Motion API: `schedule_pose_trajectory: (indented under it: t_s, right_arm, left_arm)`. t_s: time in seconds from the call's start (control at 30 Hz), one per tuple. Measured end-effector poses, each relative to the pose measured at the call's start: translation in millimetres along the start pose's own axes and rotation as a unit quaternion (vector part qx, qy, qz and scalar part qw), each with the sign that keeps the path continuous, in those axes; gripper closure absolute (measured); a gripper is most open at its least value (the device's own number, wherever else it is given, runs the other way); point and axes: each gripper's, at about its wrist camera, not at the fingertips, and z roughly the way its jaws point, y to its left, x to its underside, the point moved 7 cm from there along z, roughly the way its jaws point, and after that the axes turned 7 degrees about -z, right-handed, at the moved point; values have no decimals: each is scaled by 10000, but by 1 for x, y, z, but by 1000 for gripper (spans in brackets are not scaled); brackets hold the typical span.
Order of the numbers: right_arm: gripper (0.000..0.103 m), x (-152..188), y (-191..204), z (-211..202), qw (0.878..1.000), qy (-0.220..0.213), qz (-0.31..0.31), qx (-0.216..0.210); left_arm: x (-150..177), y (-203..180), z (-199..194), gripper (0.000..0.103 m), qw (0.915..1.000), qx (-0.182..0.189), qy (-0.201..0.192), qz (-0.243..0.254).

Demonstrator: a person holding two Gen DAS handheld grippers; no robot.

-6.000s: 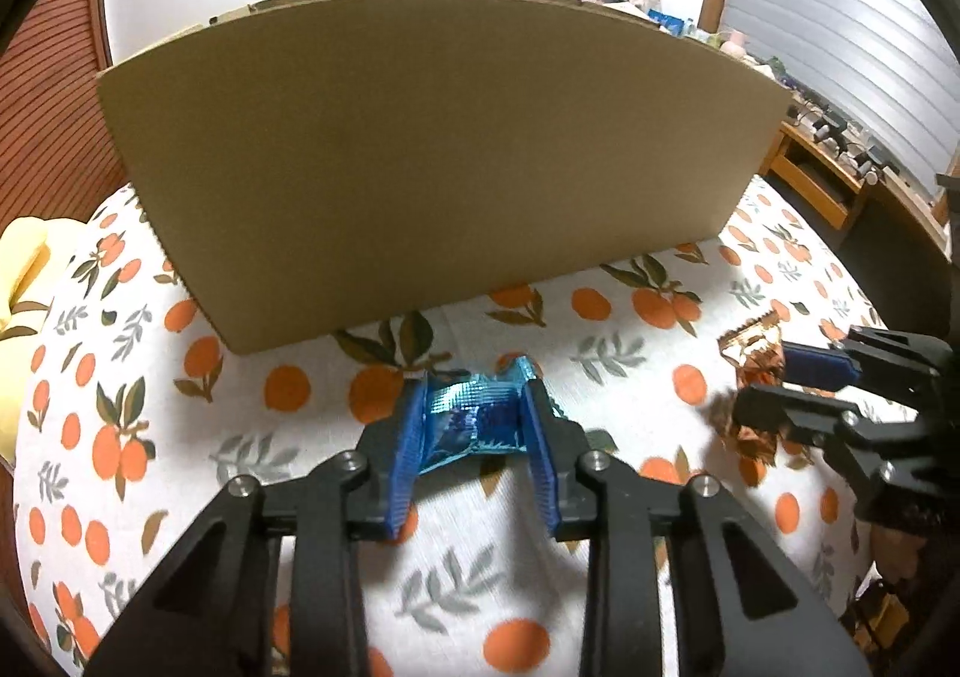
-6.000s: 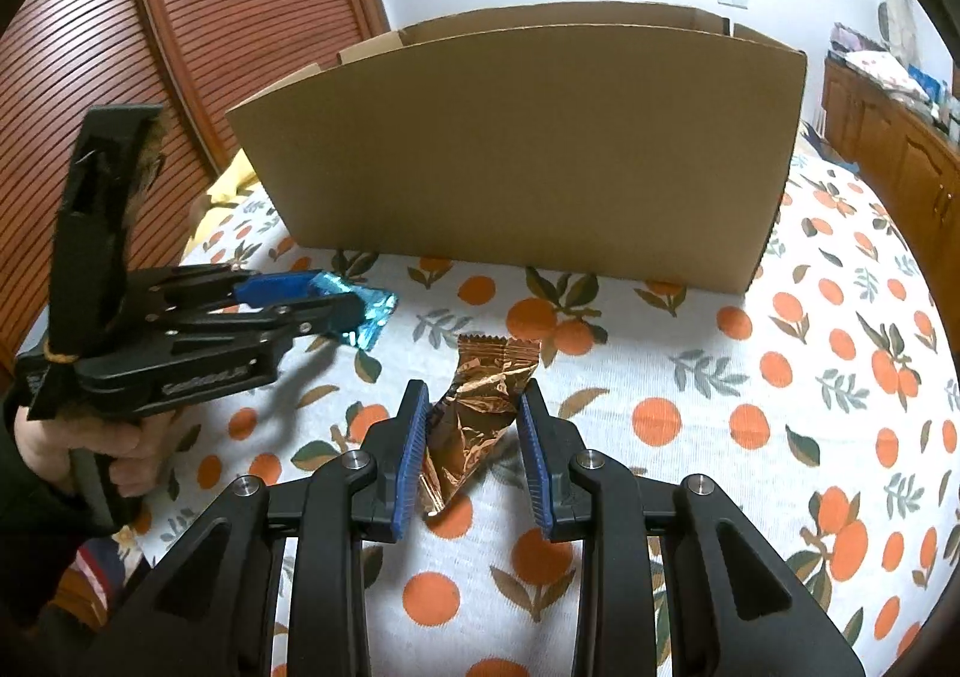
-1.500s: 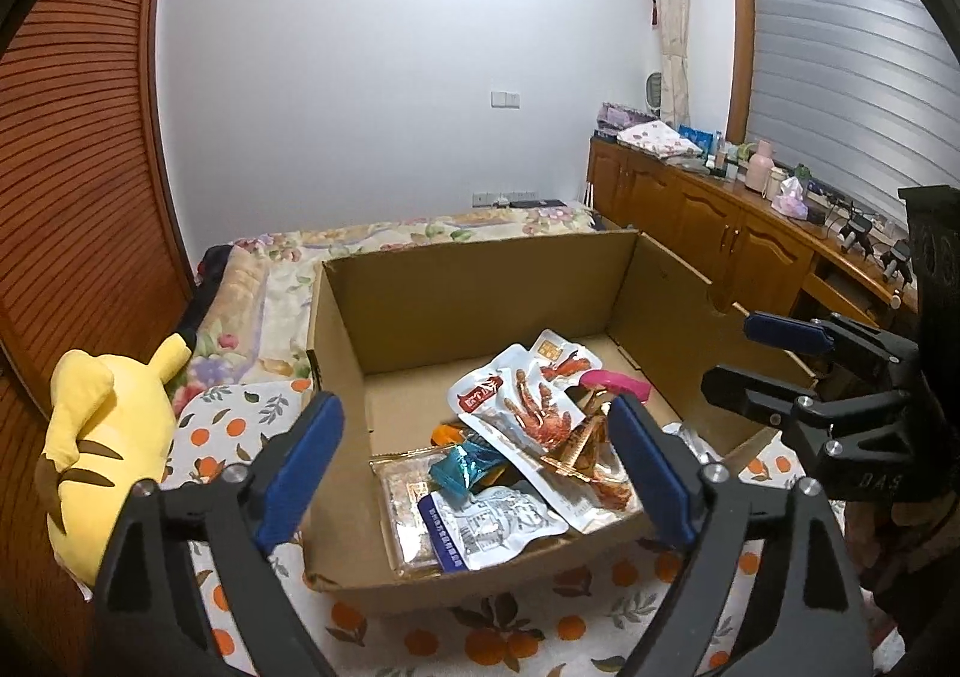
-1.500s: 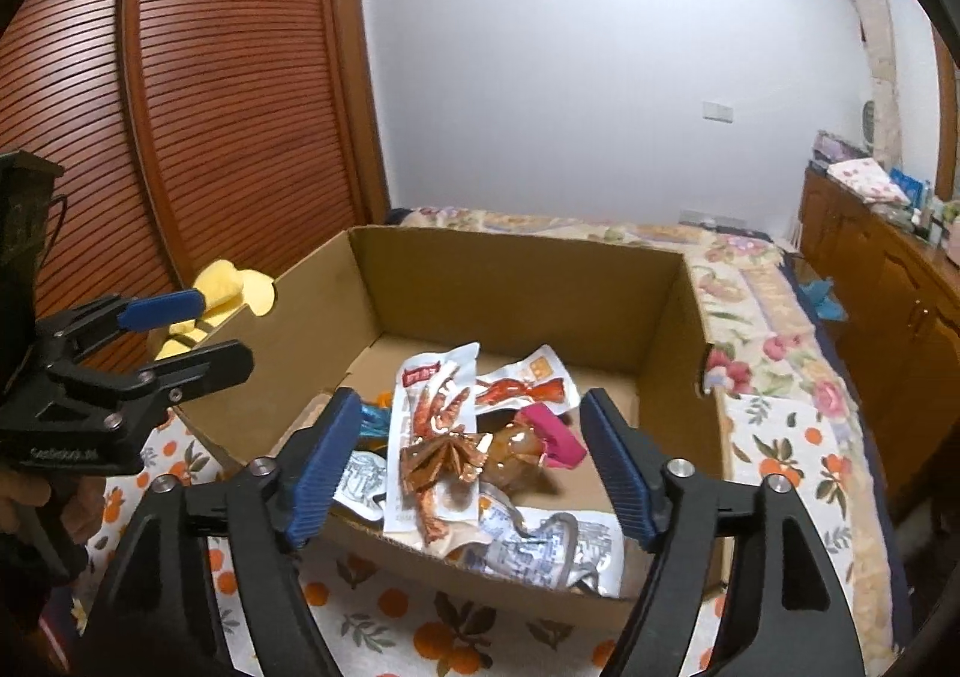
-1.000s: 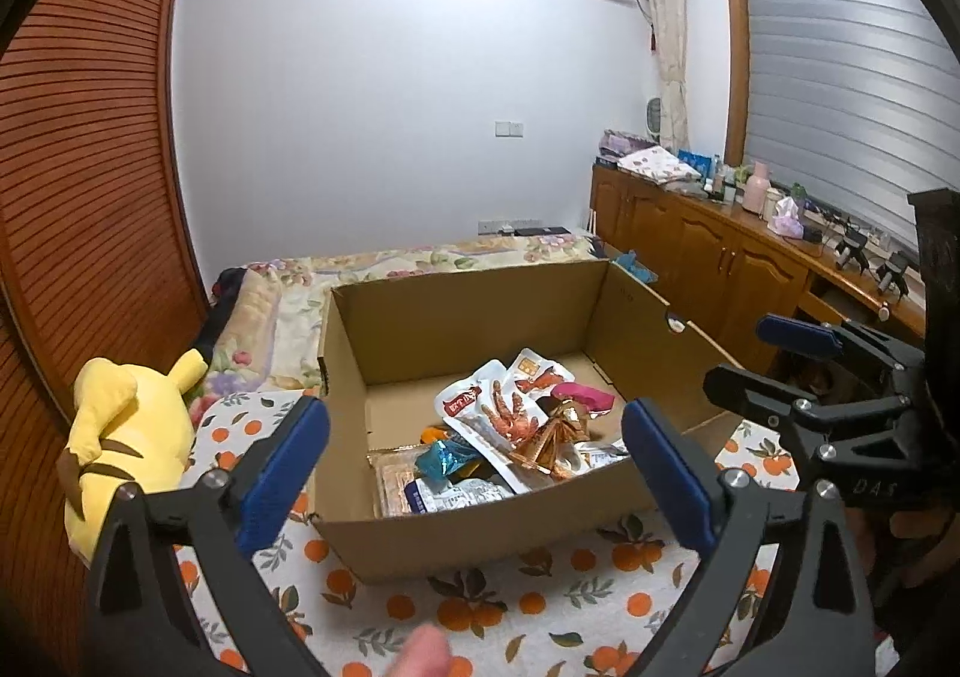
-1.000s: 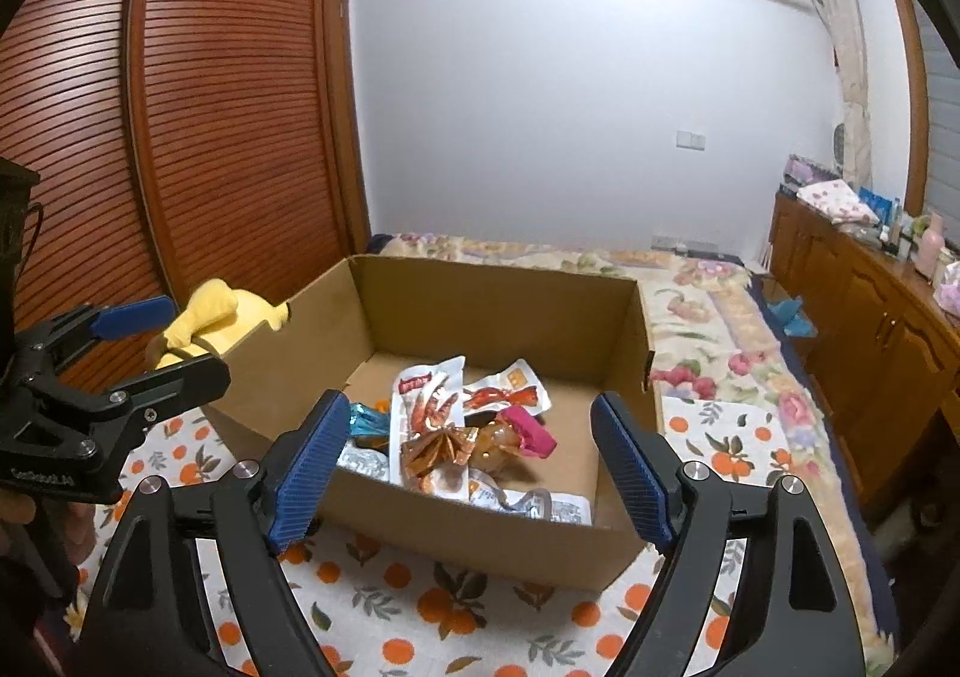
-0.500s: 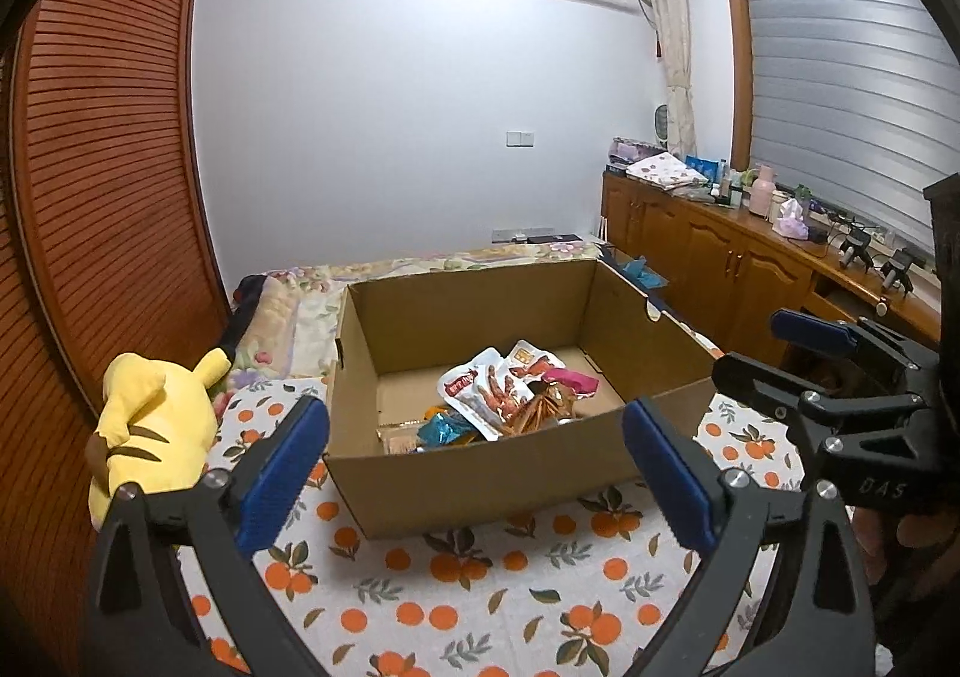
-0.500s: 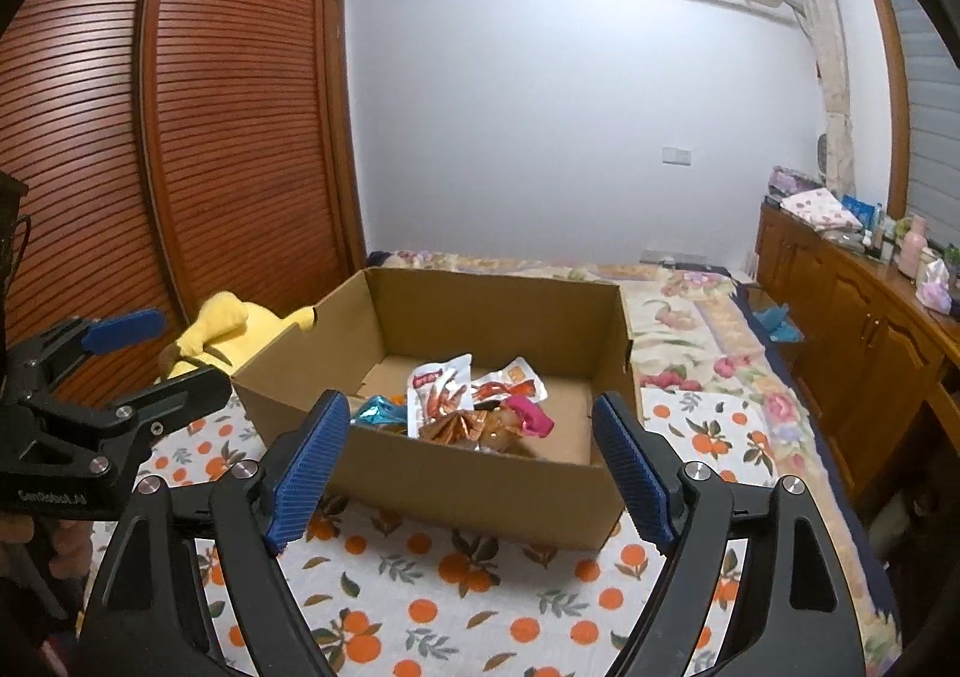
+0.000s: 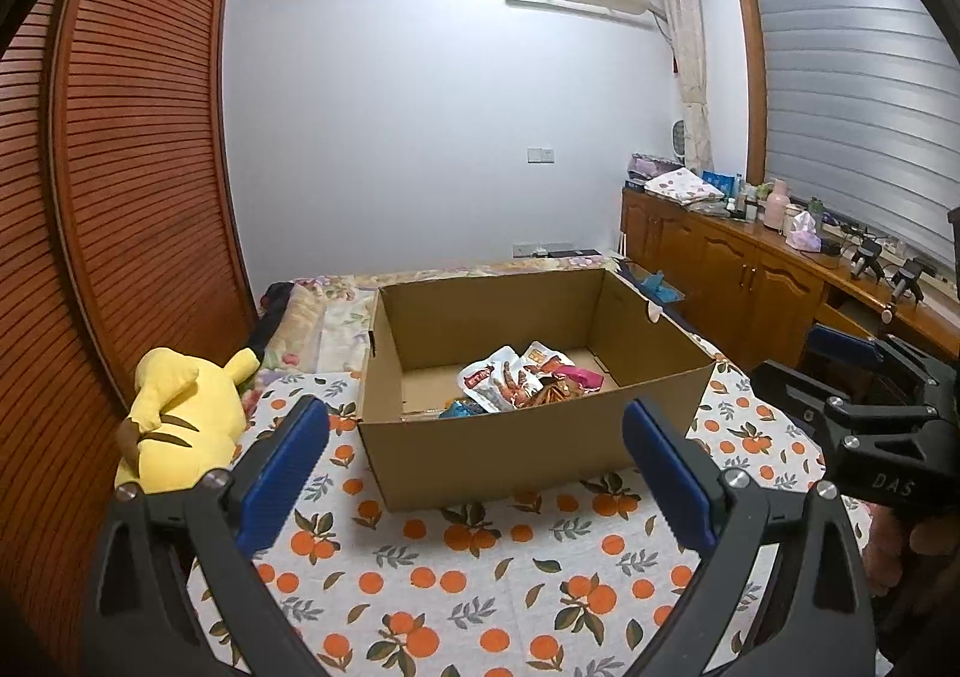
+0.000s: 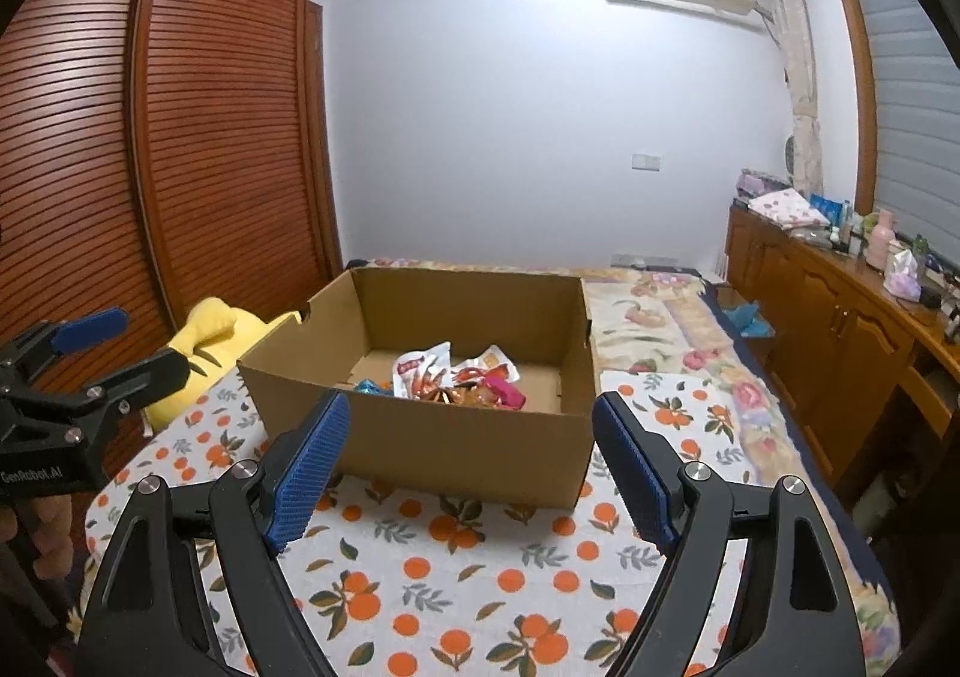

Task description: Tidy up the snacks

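An open cardboard box (image 9: 528, 449) stands on the orange-print cloth (image 9: 480, 587); it also shows in the right wrist view (image 10: 456, 449). Several snack packets (image 9: 510, 380) lie inside it, among them a white packet with red print, a blue wrapper and a pink one (image 10: 462, 377). My left gripper (image 9: 474, 473) is open and empty, held back from the box's near wall. My right gripper (image 10: 465, 464) is open and empty too, also in front of the box. The left gripper shows at the left of the right wrist view (image 10: 90, 353), and the right gripper shows at the right of the left wrist view (image 9: 840, 371).
A yellow plush toy (image 9: 180, 413) lies left of the box against the wooden slatted wardrobe (image 9: 120, 197). A bed with floral bedding (image 10: 648, 305) lies behind the box. Wooden cabinets (image 9: 750, 275) with bottles run along the right wall.
Both grippers let go of their wrappers, which now lie in the box, opened wide, and pulled up and back from it. Over the last half second they drew back a little more.
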Motion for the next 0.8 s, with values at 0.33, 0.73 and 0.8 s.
schedule_pose_trajectory:
  t_s: [0.33, 0.73, 0.8]
  right_arm:
    - [18, 4, -2, -11, 9999, -82, 100, 90]
    - [18, 14, -3, -9, 9998, 21, 147, 153]
    - [18, 14, -4, -9, 9998, 19, 152, 159]
  left_arm:
    - [16, 14, 1, 4, 9998, -92, 75, -146]
    - [23, 18, 7, 4, 9996, -113, 124, -218]
    - [23, 18, 6, 4, 9996, -114, 120, -212]
